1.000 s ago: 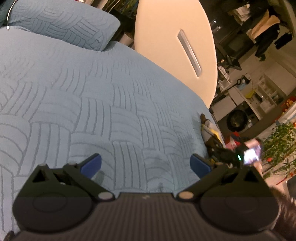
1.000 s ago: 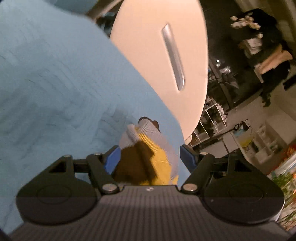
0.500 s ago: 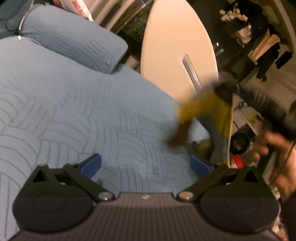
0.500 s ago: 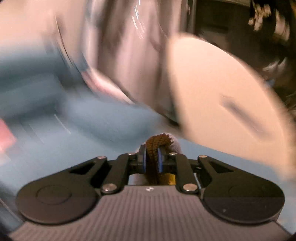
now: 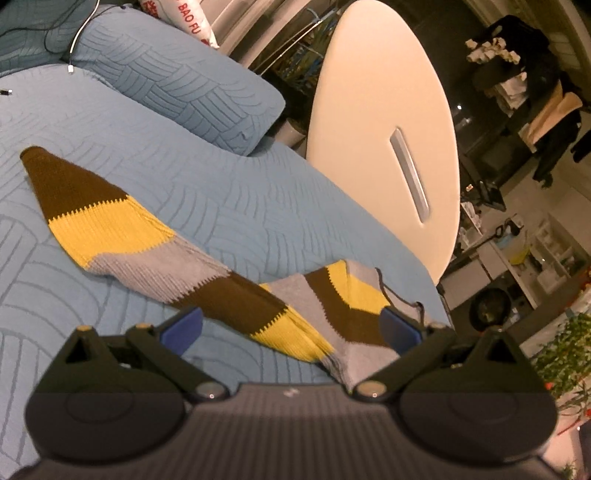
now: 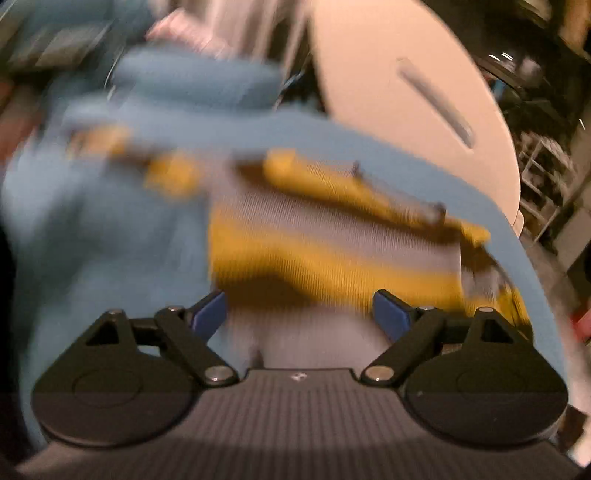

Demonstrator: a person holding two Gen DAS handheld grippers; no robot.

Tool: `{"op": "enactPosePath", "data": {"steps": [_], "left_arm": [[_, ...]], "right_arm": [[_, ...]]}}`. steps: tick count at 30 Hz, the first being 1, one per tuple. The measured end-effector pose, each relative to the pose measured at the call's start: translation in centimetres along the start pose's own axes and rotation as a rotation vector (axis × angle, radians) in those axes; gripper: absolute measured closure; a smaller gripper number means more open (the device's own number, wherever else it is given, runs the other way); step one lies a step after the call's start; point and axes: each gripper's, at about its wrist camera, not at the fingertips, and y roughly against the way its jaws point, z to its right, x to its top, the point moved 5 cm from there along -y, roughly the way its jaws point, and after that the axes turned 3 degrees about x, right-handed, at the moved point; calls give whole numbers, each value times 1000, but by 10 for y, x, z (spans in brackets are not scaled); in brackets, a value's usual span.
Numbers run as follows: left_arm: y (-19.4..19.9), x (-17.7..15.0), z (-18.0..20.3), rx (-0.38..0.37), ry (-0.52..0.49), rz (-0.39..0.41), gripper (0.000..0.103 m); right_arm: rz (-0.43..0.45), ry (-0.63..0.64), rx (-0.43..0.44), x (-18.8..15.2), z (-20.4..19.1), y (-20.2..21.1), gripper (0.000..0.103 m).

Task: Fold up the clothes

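Observation:
A knitted sweater (image 5: pixel 236 291) with brown, yellow and grey stripes lies spread on the light blue quilted bed (image 5: pixel 122 122). One sleeve stretches to the far left, its brown cuff at the end. My left gripper (image 5: pixel 291 326) is open and empty, just above the sweater's near part. In the right wrist view, which is blurred by motion, the sweater (image 6: pixel 332 240) lies in front of my right gripper (image 6: pixel 299 314), which is open and empty over its grey part.
A blue quilted pillow (image 5: pixel 177 88) lies at the head of the bed. A white oval table top (image 5: pixel 384 147) stands beyond the bed's right edge. Shelves, a washing machine and plants are at the far right. A white cable (image 5: pixel 79 31) lies near the pillow.
The right gripper closed on the bunched sweater at the bed's right edge, swung it over the bed and let go. The sweater now lies spread out. The right gripper is open again.

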Motion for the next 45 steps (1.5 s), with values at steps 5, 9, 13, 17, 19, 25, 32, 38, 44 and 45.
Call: {"op": "enactPosePath", "data": {"steps": [5,9,13,17,19,25,32,38,44,45], "left_arm": [[-5,-4,1,19,-12,-32,0],[-7,-7,-2,27,-24,-71,0],[-18,-11,-2,36,-32,-133,0],[-29,-16,0,84,-59,-204,0],[-32,-19,5,117,-104,-224,0],[-52,-4,32,117,-314,-193,0],[-169,27,84,160,-514,-262,0],[-260,25,104,146,-522,-321,0],[-272,4,130,136,-785,-248,66],[-269,2,134,124,-829,-239,88]], "right_arm": [[-120,93,-174,-31,12,-16,73],[-150,48,-6,-22,16,15,87],[-150,24,223,-10,7,58,84],[-149,-1,452,3,-1,103,34],[-148,-14,567,9,-5,127,34],[62,-439,331,-32,138,146,25],[246,-1049,327,-139,220,128,23],[442,-1241,535,-156,245,148,22],[526,-1446,660,-181,272,135,22],[538,-1467,671,-181,272,125,22]]}}
